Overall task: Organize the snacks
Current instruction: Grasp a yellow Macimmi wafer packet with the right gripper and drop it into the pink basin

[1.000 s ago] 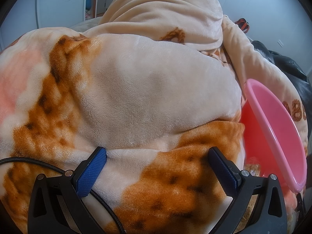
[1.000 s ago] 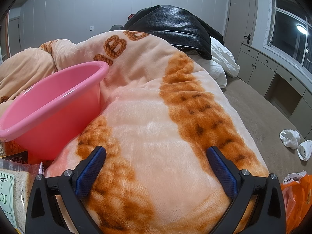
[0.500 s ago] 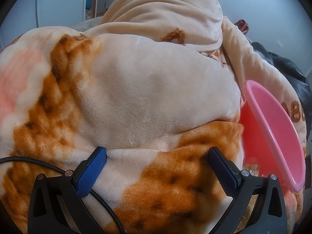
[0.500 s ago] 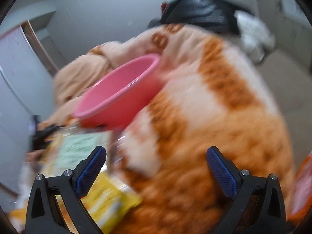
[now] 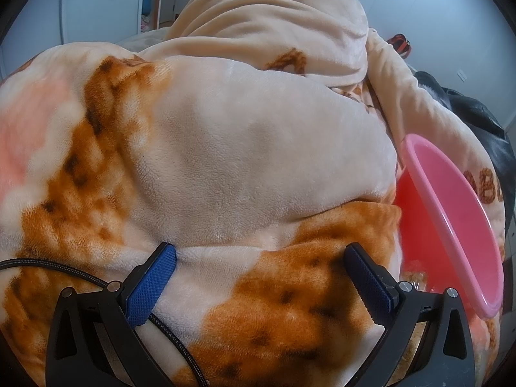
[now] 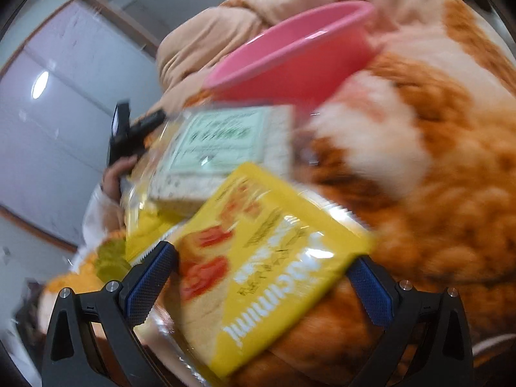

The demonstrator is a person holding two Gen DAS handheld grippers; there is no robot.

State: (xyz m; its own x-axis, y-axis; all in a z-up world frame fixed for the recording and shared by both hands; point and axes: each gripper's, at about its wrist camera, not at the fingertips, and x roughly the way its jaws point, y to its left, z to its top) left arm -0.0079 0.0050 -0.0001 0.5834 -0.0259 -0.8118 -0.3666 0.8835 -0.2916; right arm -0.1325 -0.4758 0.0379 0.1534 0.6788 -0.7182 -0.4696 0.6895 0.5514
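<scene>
A cream and orange plush blanket (image 5: 225, 161) is seen heaped across nearly the whole left wrist view. The left gripper (image 5: 259, 274) is held just above it, its jaws spread wide with nothing between them but blanket. A black braided cable (image 5: 48, 266) is draped over the blanket beside the left finger. A pink basin (image 5: 458, 225) is tilted on its side at the right, against the blanket. A black garment (image 5: 477, 122) is glimpsed beyond it.

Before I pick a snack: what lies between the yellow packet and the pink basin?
In the right wrist view, a clear-wrapped bread pack with a green label lies between the yellow packet and the pink basin.
</scene>
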